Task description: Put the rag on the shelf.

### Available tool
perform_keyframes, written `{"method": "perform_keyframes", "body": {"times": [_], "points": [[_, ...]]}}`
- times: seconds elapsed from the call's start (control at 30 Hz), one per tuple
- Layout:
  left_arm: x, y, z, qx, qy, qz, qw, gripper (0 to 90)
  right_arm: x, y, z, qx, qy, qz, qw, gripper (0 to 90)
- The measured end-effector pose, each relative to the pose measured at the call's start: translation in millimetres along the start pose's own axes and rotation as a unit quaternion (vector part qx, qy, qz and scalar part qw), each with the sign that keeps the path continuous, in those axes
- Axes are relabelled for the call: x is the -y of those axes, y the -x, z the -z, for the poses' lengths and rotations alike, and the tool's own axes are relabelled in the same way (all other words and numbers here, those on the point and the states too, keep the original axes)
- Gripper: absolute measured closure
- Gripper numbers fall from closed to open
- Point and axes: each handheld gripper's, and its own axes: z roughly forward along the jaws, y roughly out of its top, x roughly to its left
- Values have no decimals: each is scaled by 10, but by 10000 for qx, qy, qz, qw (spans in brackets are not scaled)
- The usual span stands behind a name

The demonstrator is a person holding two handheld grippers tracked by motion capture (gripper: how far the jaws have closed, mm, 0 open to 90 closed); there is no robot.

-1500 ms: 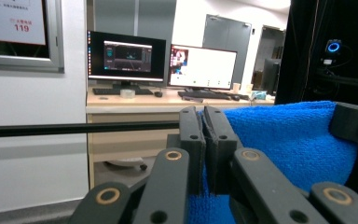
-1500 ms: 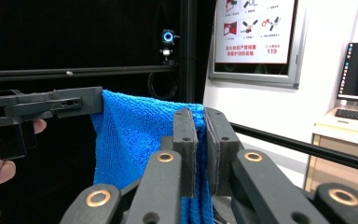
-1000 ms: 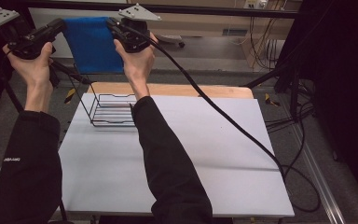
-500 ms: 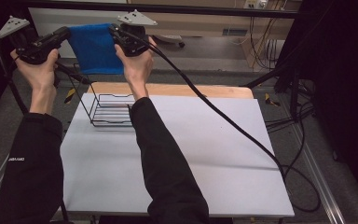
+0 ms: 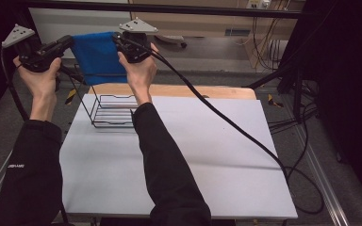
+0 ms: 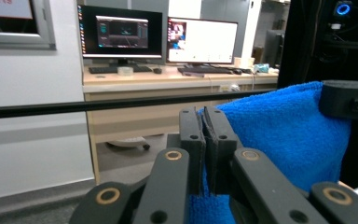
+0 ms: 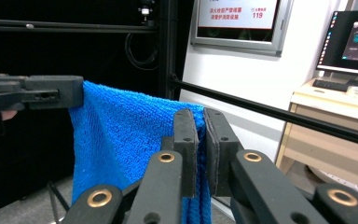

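The person wears long black sleeves; the left sleeve (image 5: 28, 169) carries small white lettering near its lower left. Each hand-held gripper is matt black, topped by a grey three-cornered plate (image 5: 138, 25), and trails a thick black cable (image 5: 226, 125). The black fingers (image 6: 191, 140) carry brass-ringed pivots and small screw holes.

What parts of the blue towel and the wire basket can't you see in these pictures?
- High view: the lower corner of the blue towel is hidden behind the right hand.
- High view: the near right side of the wire basket is covered by the right sleeve.
- Left gripper view: the towel's bottom is cut off by the picture's lower edge and the left gripper.
- Right gripper view: the right gripper hides the pinched towel edge.
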Motion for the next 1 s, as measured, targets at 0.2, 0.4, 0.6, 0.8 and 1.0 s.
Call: {"method": "perform_keyframes", "body": {"times": [0.2, 0.4, 0.6, 0.8, 1.0], "points": [[62, 32, 73, 28, -48, -71, 10000, 869, 55, -71, 55, 14, -80, 51, 10000, 846], [71, 46, 181, 86, -23, -110, 9999, 869, 84, -156, 109, 25, -68, -111, 9999, 845], [93, 113, 221, 196, -89, -267, 9994, 868, 208, -146, 186, -8, -48, -249, 9997, 843], [141, 148, 270, 288, -140, -348, 9989, 869, 296, -166, 268, -82, -10, -250, 9997, 842], [200, 159, 352, 349, -198, -375, 9985, 866, 356, -235, 335, -164, -41, -130, 9998, 839]]}}
